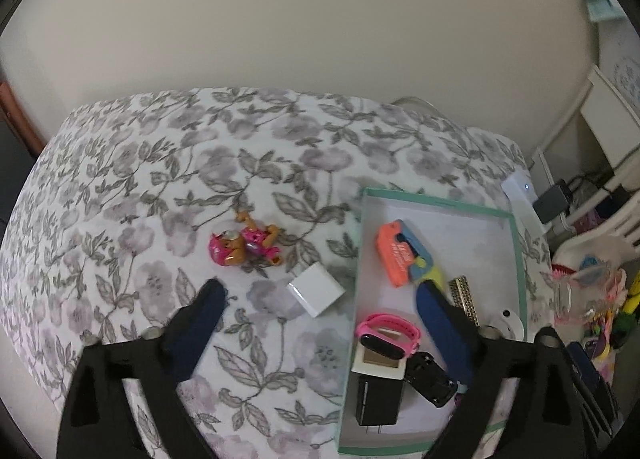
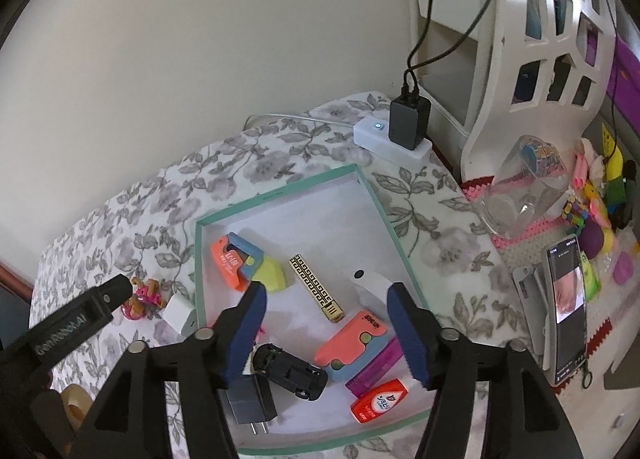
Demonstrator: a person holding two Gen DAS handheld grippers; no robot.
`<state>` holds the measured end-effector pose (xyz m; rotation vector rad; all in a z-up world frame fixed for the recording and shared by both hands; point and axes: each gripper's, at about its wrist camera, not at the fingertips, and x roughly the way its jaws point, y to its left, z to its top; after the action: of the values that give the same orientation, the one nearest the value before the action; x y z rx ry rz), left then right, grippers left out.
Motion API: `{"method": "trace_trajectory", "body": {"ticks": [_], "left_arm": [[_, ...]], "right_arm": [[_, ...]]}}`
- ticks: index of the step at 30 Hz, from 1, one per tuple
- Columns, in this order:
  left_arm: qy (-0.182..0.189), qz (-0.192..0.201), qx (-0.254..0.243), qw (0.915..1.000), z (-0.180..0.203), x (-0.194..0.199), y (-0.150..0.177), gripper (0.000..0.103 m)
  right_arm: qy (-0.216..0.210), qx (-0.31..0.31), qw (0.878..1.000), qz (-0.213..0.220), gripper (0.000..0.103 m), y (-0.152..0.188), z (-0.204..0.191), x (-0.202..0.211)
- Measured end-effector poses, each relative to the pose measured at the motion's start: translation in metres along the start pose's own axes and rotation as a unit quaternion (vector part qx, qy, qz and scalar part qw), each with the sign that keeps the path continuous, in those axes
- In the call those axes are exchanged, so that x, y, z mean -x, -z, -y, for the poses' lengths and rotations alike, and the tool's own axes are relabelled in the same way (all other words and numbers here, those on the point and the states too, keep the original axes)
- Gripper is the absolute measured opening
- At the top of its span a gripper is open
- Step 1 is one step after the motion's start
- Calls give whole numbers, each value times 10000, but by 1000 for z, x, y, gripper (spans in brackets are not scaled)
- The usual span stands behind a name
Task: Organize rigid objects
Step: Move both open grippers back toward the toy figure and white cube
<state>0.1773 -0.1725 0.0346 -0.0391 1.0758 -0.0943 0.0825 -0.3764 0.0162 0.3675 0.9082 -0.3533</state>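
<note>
Both the left gripper (image 1: 328, 299) and right gripper (image 2: 324, 319) are shown wide open and empty above the tray (image 2: 276, 189); the white cube (image 1: 316, 294) and toy figure (image 1: 244, 245) at frame centre remain to be collected.

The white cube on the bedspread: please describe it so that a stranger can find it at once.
Find the green-rimmed tray on the flowered bedspread. Outside its left wall, on the cloth, lie two things. The white cube is the plain, glossy block nearer the tray; the other is a pink and orange toy.
</note>
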Motion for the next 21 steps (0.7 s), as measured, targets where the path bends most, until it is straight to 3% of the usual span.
{"method": "trace_trajectory", "body": {"ticks": [9, 11, 16, 21], "left_arm": [[-73, -41, 465, 9989, -33, -1, -6, 98], [-133, -78, 520, 9985, -39, -4, -5, 99], [-304, -131, 670, 9972, -54, -10, -5, 101], [-372, -148, 787, 9961, -68, -11, -6, 101]], "right_arm": [[-46, 197, 9998, -62, 83, 3, -12, -5], [-54, 246, 9996, -92, 92, 4, -15, -8], [-121, 384, 9991, -167, 93, 8, -23, -15], [-111, 535, 9984, -165, 101, 11, -33, -16]]}}
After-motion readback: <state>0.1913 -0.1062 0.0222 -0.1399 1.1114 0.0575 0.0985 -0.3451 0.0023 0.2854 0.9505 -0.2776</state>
